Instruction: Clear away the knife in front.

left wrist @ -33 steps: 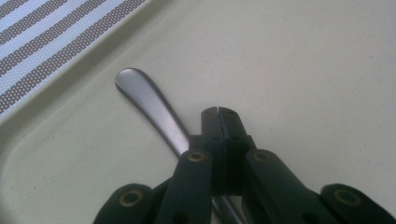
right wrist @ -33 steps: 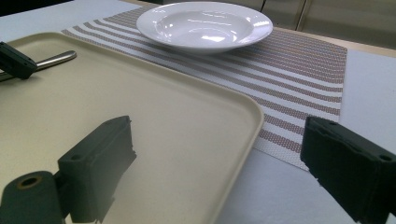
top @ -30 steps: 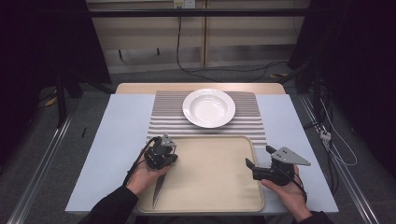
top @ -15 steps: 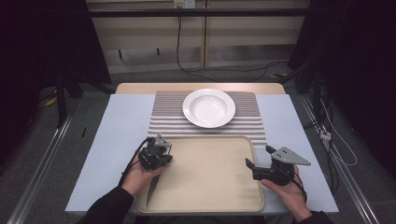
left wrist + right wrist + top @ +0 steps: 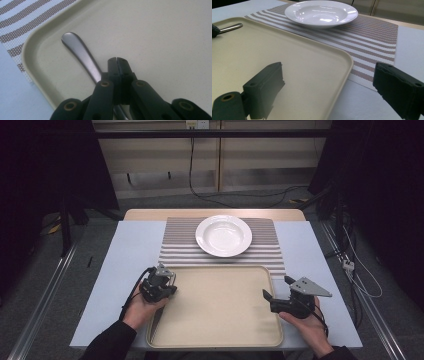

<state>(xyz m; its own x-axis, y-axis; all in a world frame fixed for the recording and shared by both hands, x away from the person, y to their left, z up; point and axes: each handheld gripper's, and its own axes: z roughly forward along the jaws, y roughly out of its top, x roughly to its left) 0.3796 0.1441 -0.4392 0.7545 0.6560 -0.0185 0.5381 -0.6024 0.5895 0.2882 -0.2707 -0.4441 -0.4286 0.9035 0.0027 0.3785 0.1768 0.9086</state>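
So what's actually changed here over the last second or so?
Not much. The left tongs slid toward the person along the tray's left edge, staying closed, with the metal utensil handle lying beneath them. Whether they pinch it, I can't tell. The right tongs stayed open at the tray's right edge, and the white plate on the striped mat hasn't budged.
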